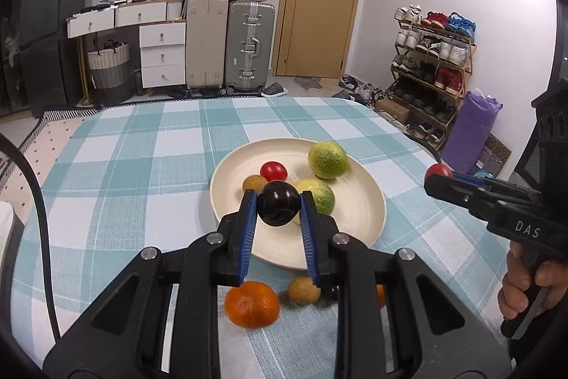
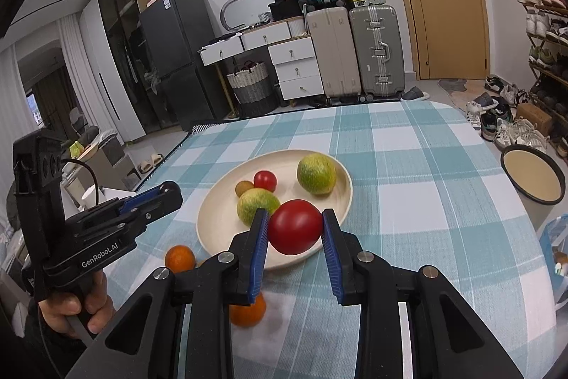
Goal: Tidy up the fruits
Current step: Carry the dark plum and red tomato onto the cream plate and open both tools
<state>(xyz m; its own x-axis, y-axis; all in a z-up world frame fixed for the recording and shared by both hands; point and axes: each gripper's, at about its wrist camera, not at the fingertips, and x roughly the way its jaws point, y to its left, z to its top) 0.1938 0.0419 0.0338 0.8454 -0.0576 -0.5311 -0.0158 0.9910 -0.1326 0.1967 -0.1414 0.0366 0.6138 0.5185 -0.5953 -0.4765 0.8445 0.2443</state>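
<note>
My left gripper [image 1: 278, 196] is shut on a dark purple plum [image 1: 278, 206], held above the near side of a cream plate [image 1: 355, 212]. The plate holds two green citrus fruits [image 1: 327, 159], a small red tomato [image 1: 273, 171] and a small brown fruit [image 1: 254, 183]. My right gripper [image 2: 295, 215] is shut on a larger red tomato [image 2: 294, 226] over the plate's [image 2: 216, 226] near rim. An orange mandarin [image 1: 252, 304] and a second brown fruit [image 1: 303, 290] lie on the cloth under my left fingers. In the right wrist view, two mandarins [image 2: 180, 259] lie beside the plate.
The table wears a blue and white checked cloth [image 1: 142, 166]. A round black-rimmed stool [image 2: 532, 176] stands just off its right edge. Suitcases [image 1: 227, 41], white drawers and a shoe rack [image 1: 429, 73] line the far wall. A hand grips each tool's handle.
</note>
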